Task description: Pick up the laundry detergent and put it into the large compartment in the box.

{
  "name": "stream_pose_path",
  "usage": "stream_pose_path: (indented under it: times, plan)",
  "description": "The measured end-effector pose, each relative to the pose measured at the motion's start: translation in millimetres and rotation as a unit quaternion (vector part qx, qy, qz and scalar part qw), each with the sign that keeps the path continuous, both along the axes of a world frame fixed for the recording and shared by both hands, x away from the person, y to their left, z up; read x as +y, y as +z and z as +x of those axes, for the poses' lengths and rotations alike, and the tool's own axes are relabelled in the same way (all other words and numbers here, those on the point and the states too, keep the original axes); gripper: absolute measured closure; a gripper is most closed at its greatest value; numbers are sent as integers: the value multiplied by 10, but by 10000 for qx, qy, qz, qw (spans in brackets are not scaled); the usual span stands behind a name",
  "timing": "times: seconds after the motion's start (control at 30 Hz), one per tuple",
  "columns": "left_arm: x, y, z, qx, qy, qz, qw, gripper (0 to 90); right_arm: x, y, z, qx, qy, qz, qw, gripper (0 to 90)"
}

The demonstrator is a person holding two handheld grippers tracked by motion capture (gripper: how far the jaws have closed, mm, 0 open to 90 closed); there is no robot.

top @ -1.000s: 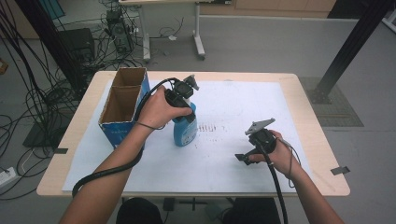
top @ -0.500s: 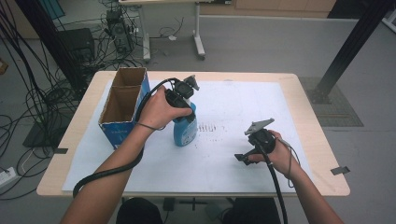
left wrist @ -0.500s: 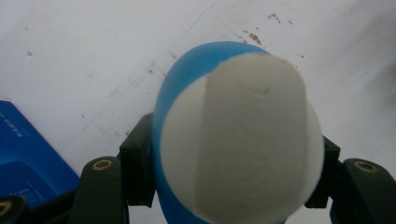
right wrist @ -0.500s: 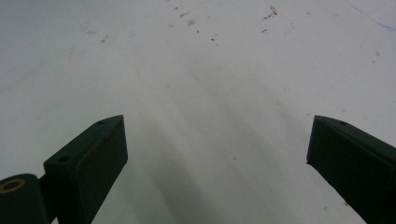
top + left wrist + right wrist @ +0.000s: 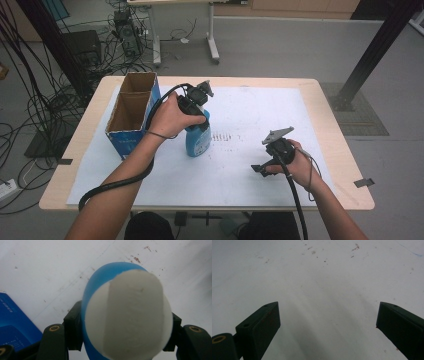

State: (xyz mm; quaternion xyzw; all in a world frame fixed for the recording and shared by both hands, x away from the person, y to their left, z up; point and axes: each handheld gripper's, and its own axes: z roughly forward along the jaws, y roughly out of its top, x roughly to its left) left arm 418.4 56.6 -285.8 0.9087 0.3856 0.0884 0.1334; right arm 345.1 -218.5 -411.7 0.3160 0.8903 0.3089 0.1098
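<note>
Bottle (image 5: pixel 125 315) sits clamped between my left gripper (image 5: pixel 125 340) jaws, upright on the white sheet (image 5: pixel 260 125) beside the box (image 5: pixel 131 115); my right gripper (image 5: pixel 327 322) hangs wide apart, well clear.

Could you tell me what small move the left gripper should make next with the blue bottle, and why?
Probably lift straight up. The left gripper is shut on the blue plastic bottle with a white cap, which stands upright on the white sheet beside the open blue cardboard box; the right gripper is open and apart.
</note>
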Motion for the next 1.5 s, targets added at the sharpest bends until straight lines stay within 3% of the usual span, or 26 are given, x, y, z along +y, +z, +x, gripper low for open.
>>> stream_pose_path:
  times: [1.5]
  plan:
    - [-2,-2,-7,-23,-14,7,10000,374,67,-5,-8,-80,109,6,9999,48]
